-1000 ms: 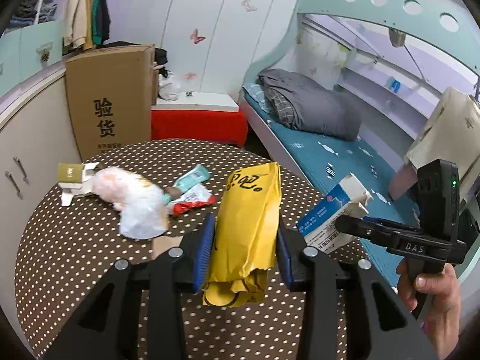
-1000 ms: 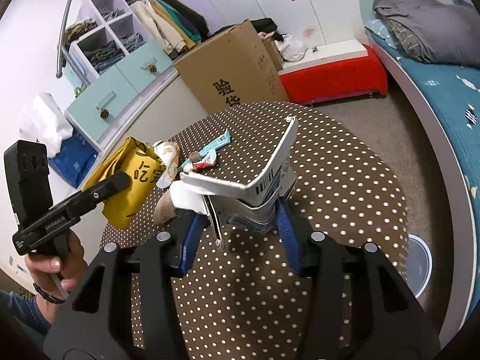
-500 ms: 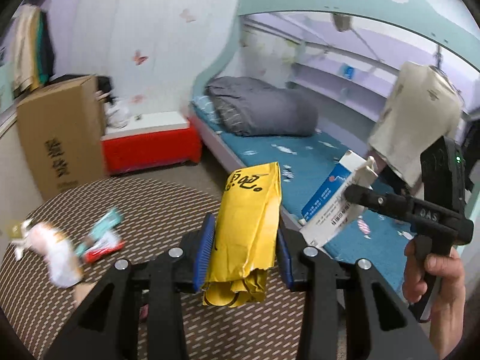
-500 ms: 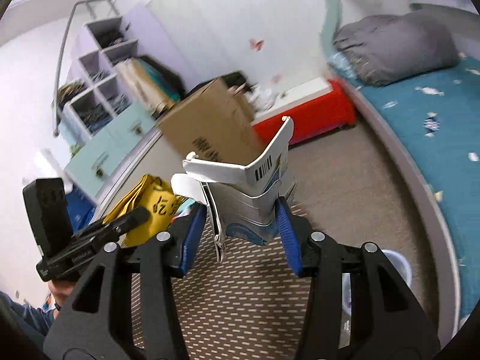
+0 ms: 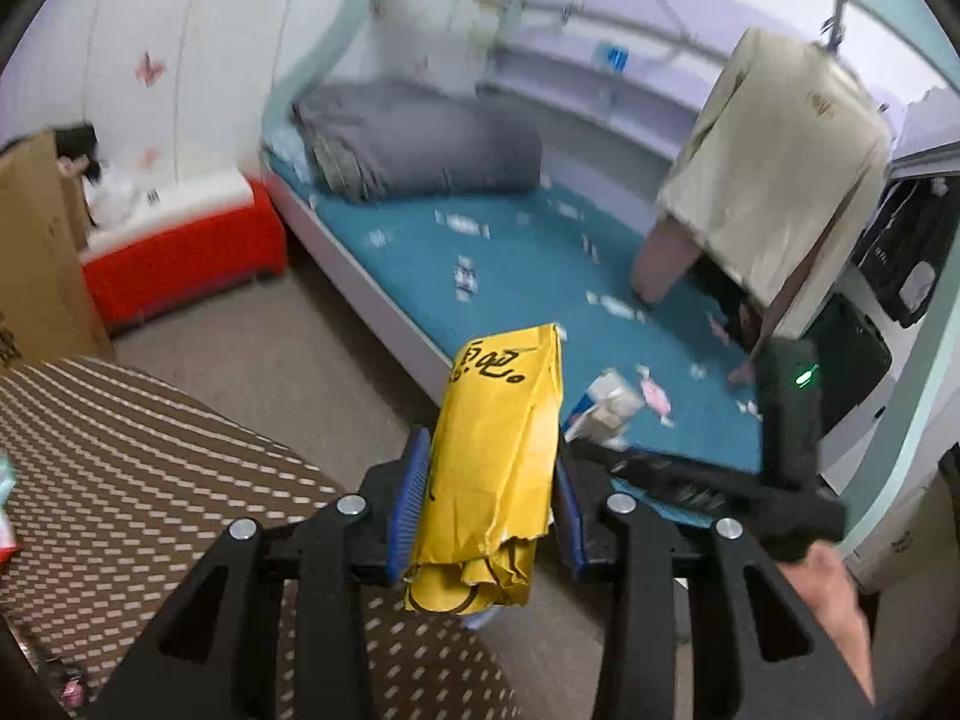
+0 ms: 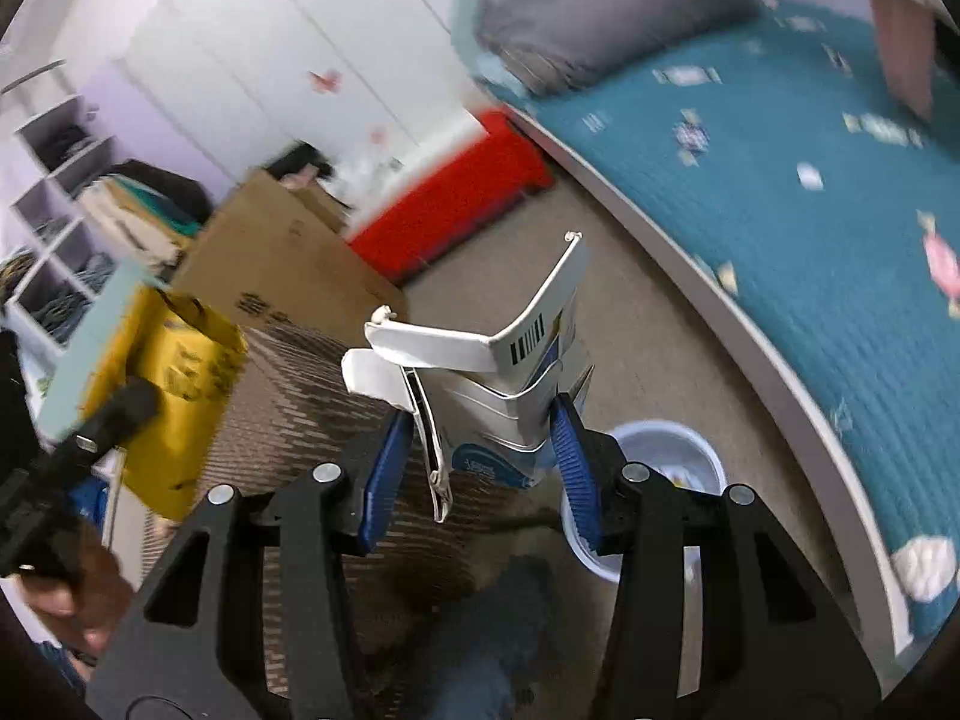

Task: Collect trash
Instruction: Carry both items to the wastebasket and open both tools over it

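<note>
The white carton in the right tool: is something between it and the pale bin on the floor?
Nothing visible blocks it. The white carton, clamped in the right tool, hangs above the floor beside the pale bin, whose open top shows just behind the tool's right finger.

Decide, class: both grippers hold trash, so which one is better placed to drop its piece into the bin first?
Right, probably. The right gripper holds the white carton close above the pale bin; the left gripper, holding the yellow bag, shows no bin clearly.
</note>
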Tool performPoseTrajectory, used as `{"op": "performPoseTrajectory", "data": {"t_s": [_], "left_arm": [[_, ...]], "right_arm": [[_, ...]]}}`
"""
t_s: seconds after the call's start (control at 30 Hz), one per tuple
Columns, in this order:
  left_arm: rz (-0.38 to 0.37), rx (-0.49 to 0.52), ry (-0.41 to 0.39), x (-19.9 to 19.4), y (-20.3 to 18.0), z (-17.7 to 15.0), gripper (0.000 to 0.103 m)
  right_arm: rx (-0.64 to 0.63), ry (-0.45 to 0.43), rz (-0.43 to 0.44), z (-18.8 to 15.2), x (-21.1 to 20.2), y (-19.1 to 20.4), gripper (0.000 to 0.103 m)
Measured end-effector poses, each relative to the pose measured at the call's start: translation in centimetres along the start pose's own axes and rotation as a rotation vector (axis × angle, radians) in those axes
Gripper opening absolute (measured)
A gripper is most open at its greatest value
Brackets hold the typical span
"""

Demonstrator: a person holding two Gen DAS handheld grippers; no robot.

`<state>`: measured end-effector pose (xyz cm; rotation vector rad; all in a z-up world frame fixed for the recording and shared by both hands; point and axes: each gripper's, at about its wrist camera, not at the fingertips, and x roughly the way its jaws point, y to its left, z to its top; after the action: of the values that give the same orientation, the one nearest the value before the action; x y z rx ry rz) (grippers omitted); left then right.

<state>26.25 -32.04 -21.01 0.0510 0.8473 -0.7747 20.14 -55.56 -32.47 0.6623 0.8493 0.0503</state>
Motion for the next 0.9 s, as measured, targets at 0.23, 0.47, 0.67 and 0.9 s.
{"op": "performPoseTrajectory", "data": {"t_s": [0.23,0.47,0.67,0.9], "left_arm": [[0.028,-0.001,0.167,8.1,-0.6,-0.1,0.037],[0.034,0.014,0.305,13.2,-0.7,-0.5,0.043],[0.083,0.101,0.258,12.7,-2.1,0.4,0.086],[0.078,0.056,0.186,8.1,-1.7,0.1,0.088]], "right_arm": [[0.183,0.156,-0.041,-2.0,9.2,-6.4,0.075],[0.34,0.023,-0.03,-2.7,4.6,-9.3,0.08],[0.312,-0.098,-0.039,-2.0,-1.3,-8.0,0.094],[0.251,-0.185,-0.066,-1.7,-6.0,-4.4,0.097]]}}
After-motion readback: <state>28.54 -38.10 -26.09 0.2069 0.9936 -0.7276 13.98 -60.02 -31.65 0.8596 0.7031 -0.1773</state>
